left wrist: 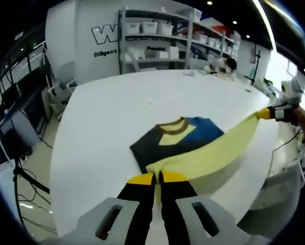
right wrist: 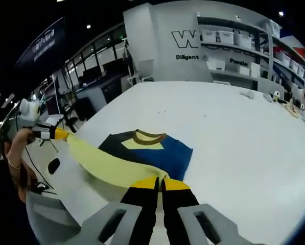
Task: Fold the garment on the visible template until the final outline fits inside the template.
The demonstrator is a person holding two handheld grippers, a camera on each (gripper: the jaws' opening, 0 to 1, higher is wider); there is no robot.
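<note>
A garment with a dark and blue body (left wrist: 180, 137) and a brown collar (left wrist: 172, 126) lies on the white table (left wrist: 121, 112). Its pale yellow part (left wrist: 213, 150) is lifted and stretched between both grippers. My left gripper (left wrist: 157, 178) is shut on one end of the yellow cloth. At the right of this view, the right gripper (left wrist: 268, 113) pinches the other end. In the right gripper view, my right gripper (right wrist: 160, 182) is shut on the yellow cloth (right wrist: 106, 164), the blue body (right wrist: 167, 153) lies behind it, and the left gripper (right wrist: 55, 133) holds the far end at left.
Shelves with white bins (left wrist: 157, 35) and a white wall with lettering (right wrist: 193, 43) stand past the table's far edge. Small items (right wrist: 290, 108) lie at the table's far right. A person's hand (right wrist: 19, 140) holds the left gripper. Cables and floor (left wrist: 24, 168) lie left.
</note>
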